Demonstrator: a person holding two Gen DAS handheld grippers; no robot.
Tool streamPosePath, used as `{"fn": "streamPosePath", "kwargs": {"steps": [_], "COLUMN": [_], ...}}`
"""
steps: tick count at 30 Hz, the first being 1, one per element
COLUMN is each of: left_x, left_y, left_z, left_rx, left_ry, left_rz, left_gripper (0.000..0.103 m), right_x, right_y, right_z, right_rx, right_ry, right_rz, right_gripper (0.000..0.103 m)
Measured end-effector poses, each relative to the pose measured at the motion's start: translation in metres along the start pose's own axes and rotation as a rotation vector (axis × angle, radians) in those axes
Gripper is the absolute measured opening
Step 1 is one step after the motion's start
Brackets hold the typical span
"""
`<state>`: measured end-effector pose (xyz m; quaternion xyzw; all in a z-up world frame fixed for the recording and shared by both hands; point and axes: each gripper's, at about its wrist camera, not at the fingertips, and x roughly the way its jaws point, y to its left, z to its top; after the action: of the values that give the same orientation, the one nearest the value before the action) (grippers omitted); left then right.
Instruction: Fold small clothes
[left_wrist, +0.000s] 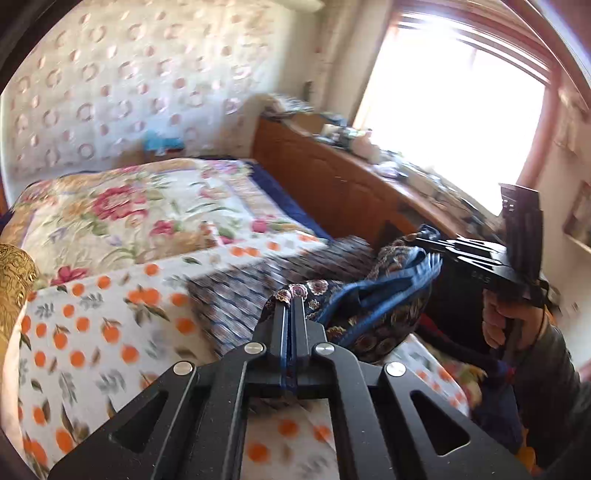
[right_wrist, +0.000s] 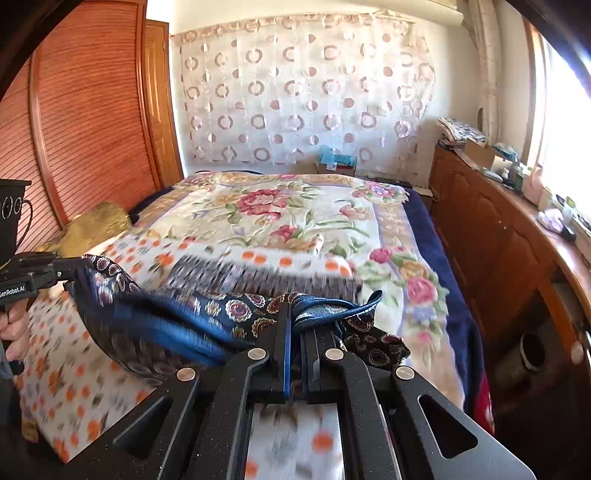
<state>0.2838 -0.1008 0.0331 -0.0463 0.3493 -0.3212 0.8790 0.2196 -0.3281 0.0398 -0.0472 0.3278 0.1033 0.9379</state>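
The dark paisley garment (right_wrist: 192, 325) hung stretched between both tongs above the bed (right_wrist: 295, 221), left gripper (left_wrist: 290, 301) and right gripper (right_wrist: 295, 310) each clamped on an end.

Matt black claw (right_wrist: 294, 314), printed cloth garment (right_wrist: 207, 314), glossy wooden cabinet (right_wrist: 491, 236).

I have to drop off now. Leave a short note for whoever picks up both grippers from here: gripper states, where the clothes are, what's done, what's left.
Left gripper: shut on one end of the dark paisley garment with blue trim.
Right gripper: shut on the other end, blue strap bunched at its tips.
The garment hangs between both grippers above the orange-print sheet, not laid flat.
A striped cloth lies on the bed behind it; blur hides whether it is folded.
Done: garment picked up.
Left: likely spread it on the sheet, fold it, set it aside.
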Motion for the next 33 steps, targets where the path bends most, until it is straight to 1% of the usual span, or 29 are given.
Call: {"fn": "streamPosePath", "kwargs": {"steps": [3, 4, 7, 8, 9, 10, 11, 13, 14, 15, 16, 17, 18, 20, 22, 24, 27, 29, 31, 33], "left_x": [0.03, 0.037, 0.051, 0.054, 0.054, 0.053, 0.051, 0.047, 0.046, 0.045, 0.046, 0.047, 0.05, 0.062, 0.076, 0.087, 0.102, 0.108, 0.111, 0.113], "left_y": [0.023, 0.031, 0.043, 0.045, 0.046, 0.047, 0.047, 0.048, 0.049, 0.05, 0.05, 0.051, 0.051, 0.054, 0.059, 0.064, 0.073, 0.074, 0.071, 0.068], "left_z": [0.008, 0.011, 0.011, 0.011, 0.01, 0.009, 0.008, 0.01, 0.01, 0.009, 0.008, 0.007, 0.005, -0.001, -0.006, -0.01, -0.015, -0.018, -0.019, -0.018], "left_rx": [-0.013, -0.024, -0.033, -0.03, -0.026, -0.022, -0.019, -0.009, -0.013, -0.016, -0.016, -0.015, -0.011, -0.009, -0.015, -0.025, -0.065, -0.084, -0.088, -0.085], "left_ry": [0.029, 0.043, 0.066, 0.073, 0.079, 0.076, 0.071, 0.053, 0.054, 0.055, 0.055, 0.057, 0.07, 0.115, 0.161, 0.195, 0.24, 0.257, 0.262, 0.253], "left_rz": [0.075, 0.088, 0.071, 0.082, 0.084, 0.086, 0.093, 0.106, 0.106, 0.094, 0.09, 0.09, 0.093, 0.101, 0.126, 0.139, 0.131, 0.114, 0.101, 0.104], "left_gripper": [0.002, 0.002, 0.003, 0.014, 0.029, 0.037, 0.042, 0.043, 0.048, 0.054, 0.056, 0.058, 0.059, 0.059, 0.059, 0.059, 0.059, 0.059, 0.059, 0.059], "right_x": [0.051, 0.068, 0.106, 0.115, 0.121, 0.123, 0.125, 0.122, 0.12, 0.114, 0.11, 0.102, 0.093, 0.076, 0.066, 0.07, 0.1, 0.114, 0.129, 0.141], "right_y": [0.003, 0.004, 0.002, 0.003, 0.003, -0.001, -0.004, -0.007, -0.009, -0.011, -0.013, -0.015, -0.018, -0.018, -0.02, -0.022, -0.026, -0.031, -0.039, -0.046], "right_z": [0.017, 0.02, 0.028, 0.031, 0.033, 0.036, 0.042, 0.049, 0.05, 0.052, 0.05, 0.047, 0.046, 0.038, 0.028, 0.016, 0.0, -0.005, -0.004, -0.003], "right_rx": [-0.011, -0.019, -0.014, -0.009, -0.007, 0.001, 0.017, 0.038, 0.039, 0.042, 0.047, 0.057, 0.068, 0.071, 0.07, 0.062, 0.065, 0.088, 0.14, 0.168], "right_ry": [0.039, 0.056, 0.106, 0.117, 0.123, 0.121, 0.113, 0.1, 0.088, 0.064, 0.04, 0.017, -0.004, -0.028, -0.033, 0.01, 0.117, 0.154, 0.19, 0.214], "right_rz": [-0.001, -0.005, -0.012, -0.022, -0.031, -0.027, -0.018, -0.028, -0.048, -0.077, -0.093, -0.103, -0.111, -0.111, -0.109, -0.093, -0.064, -0.044, -0.012, 0.03], "right_gripper": [0.003, 0.003, 0.003, 0.003, 0.003, 0.003, 0.003, 0.017, 0.022, 0.037, 0.052, 0.058, 0.064, 0.065, 0.07, 0.072, 0.072, 0.072, 0.072, 0.072]}}
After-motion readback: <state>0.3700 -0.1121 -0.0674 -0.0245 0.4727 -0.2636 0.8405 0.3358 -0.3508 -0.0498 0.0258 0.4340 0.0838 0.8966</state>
